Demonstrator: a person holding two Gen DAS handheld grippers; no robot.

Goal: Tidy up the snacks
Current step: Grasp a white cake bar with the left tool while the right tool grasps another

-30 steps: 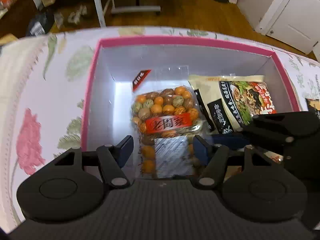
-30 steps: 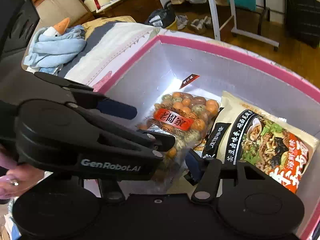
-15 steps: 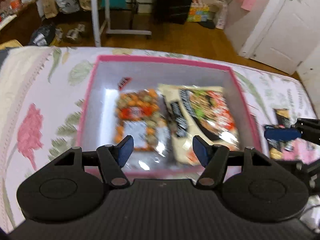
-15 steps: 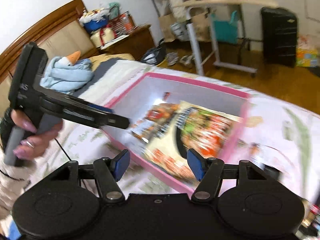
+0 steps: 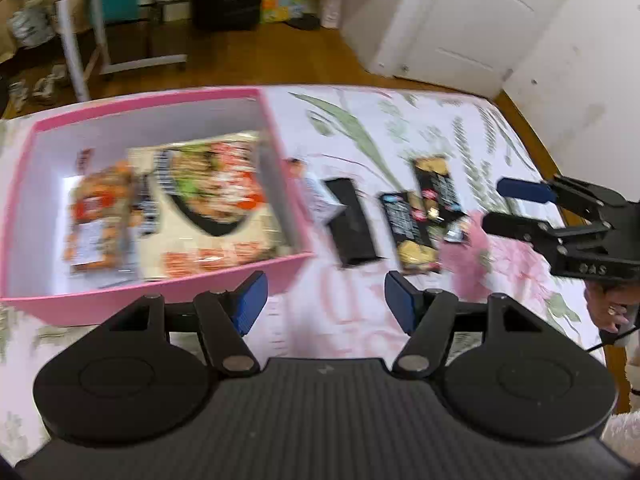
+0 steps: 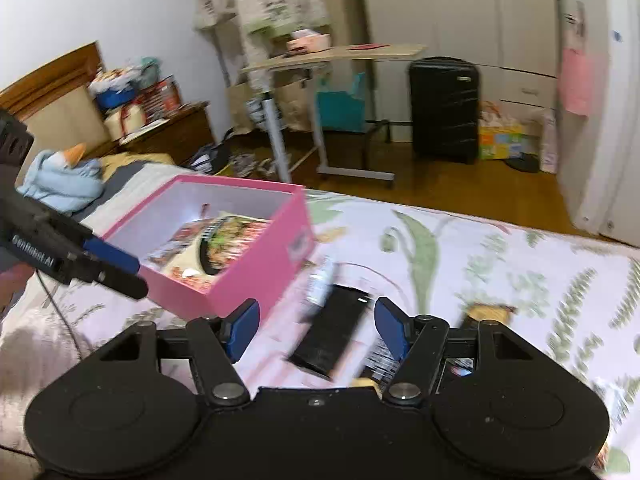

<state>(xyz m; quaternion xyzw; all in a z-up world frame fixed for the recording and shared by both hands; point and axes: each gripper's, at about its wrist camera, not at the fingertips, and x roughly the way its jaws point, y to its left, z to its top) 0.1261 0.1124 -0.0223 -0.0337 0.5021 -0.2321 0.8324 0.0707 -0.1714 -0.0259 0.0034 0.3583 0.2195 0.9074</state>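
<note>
Left gripper: fingers spread, empty; pink box beyond left finger
Right gripper: fingers spread, empty; black packet between them, below

1. The pink box looks like smooth matt card, with pale inner walls.
2. Inside it, the noodle packet and nut bag are glossy plastic film.
3. Ahead of the left gripper, whose pads are matt blue, a black packet looks dull.
4. The floral bedspread is soft printed cloth.
5. Beyond lies a polished wood floor.
</note>
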